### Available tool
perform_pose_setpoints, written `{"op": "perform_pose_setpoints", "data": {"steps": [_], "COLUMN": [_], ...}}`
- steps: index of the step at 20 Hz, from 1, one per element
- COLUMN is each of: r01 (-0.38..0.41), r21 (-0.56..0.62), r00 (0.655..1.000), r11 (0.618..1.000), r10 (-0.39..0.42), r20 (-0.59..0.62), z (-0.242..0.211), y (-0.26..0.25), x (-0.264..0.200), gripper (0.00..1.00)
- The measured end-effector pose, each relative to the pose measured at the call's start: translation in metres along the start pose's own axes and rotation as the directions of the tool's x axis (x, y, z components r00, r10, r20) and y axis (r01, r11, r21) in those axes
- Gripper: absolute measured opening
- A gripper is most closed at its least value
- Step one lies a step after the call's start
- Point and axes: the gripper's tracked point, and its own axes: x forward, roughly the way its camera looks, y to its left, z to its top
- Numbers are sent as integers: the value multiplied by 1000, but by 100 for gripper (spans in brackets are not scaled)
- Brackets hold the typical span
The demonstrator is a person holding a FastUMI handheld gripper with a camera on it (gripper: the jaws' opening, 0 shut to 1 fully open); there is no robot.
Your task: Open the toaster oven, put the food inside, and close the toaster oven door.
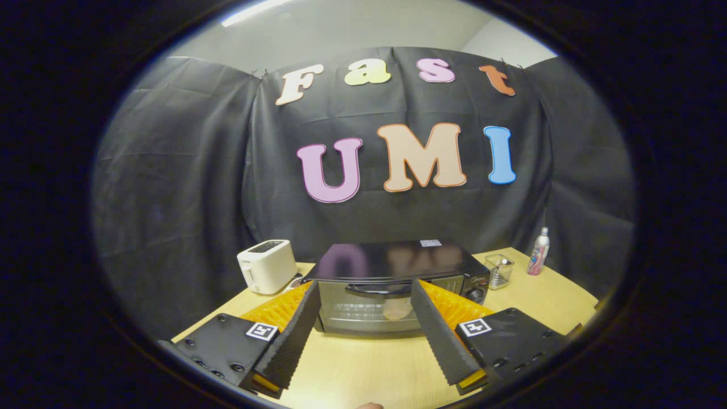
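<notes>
A black toaster oven [397,267] stands on the wooden table [363,369], straight ahead of my fingers. Its glass door [363,309] is shut, with the dark handle [377,288] across its top. Through the glass a pale piece of food [397,309] shows inside on the rack. My gripper [363,341] is open, its two fingers spread wide with nothing between them. The fingertips sit just short of the oven's front, one at each side of the door.
A white pop-up toaster [267,266] stands left of the oven. To the oven's right are a small clear container [500,271] and a slim bottle [538,251] near the table's far right edge. The control knob [476,293] is on the oven's right front.
</notes>
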Motion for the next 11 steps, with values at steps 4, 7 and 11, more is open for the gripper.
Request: {"op": "perform_pose_setpoints", "data": {"steps": [4,7,11], "r01": [-23,-40,-80], "r21": [23,21,16], "r00": [1000,999,996], "r11": [999,999,997], "r10": [23,40,79], "r20": [15,21,38], "z": [7,13,27], "y": [16,26,44], "x": [-9,-14,-16], "gripper": [99,99,99]}}
